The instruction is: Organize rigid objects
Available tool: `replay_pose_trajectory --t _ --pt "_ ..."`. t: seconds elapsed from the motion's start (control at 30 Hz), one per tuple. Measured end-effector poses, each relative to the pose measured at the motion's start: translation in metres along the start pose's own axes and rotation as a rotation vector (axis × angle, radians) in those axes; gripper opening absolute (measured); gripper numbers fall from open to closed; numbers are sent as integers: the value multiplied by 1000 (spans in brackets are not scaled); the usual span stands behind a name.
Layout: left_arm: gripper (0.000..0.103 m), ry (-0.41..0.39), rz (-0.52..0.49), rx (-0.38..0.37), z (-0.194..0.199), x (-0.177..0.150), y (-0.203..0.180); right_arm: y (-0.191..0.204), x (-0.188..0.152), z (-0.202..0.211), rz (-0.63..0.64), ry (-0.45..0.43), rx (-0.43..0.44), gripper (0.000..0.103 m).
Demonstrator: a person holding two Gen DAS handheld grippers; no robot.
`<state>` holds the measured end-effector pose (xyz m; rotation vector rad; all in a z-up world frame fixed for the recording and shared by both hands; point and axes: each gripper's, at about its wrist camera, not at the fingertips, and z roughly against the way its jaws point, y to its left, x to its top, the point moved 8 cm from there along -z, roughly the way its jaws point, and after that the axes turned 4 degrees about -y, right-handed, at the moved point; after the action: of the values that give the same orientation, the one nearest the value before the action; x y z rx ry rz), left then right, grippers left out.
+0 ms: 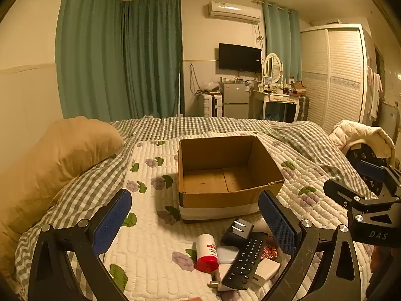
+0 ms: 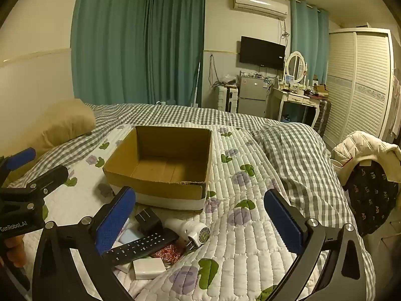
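Observation:
An open, empty cardboard box (image 1: pixel 225 175) (image 2: pixel 160 165) stands on the quilted bed. In front of it lies a pile of small objects: a black remote (image 1: pixel 244 260) (image 2: pixel 142 247), a white bottle with a red cap (image 1: pixel 206 252), a black plug adapter (image 1: pixel 236 230) (image 2: pixel 147 219), white chargers (image 1: pixel 265 269) (image 2: pixel 147 267), a white round plug (image 2: pixel 194 229). My left gripper (image 1: pixel 198 220) is open and empty above the pile. My right gripper (image 2: pixel 200 218) is open and empty, right of the pile.
A tan pillow (image 1: pixel 57 155) lies at the left on the checked duvet (image 2: pixel 295 150). A chair with a jacket (image 2: pixel 366 158) stands at the bed's right edge. Curtains, a fridge, a dresser and a wardrobe stand along the far wall.

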<state>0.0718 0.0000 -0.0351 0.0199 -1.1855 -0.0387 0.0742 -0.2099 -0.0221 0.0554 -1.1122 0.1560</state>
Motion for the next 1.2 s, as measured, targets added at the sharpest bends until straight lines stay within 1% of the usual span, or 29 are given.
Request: replay_pose_trajectory --t 0.1,0.13,0.2,0.27,0.43,0.8,1.0,1.2 --pt "103 4 20 -6 1 -1 -1 2 2 0 -3 -4 11 103" --pt "103 26 24 -4 -3 -2 2 2 2 1 -1 -5 13 103" --pt "103 25 9 7 -4 -2 -2 4 1 -2 8 -6 10 103" --pt "103 15 21 3 -3 -3 2 2 -3 -6 11 -2 14 103" --pt "103 20 42 -1 -4 -3 7 4 -4 -7 19 20 20 103" --pt "103 34 25 7 -9 -8 7 0 -8 -13 35 49 25 103" --pt "103 52 41 13 -14 -13 9 0 -10 -18 39 68 36 103" --pt "103 45 36 10 -13 -13 9 1 -9 -18 40 67 44 103"
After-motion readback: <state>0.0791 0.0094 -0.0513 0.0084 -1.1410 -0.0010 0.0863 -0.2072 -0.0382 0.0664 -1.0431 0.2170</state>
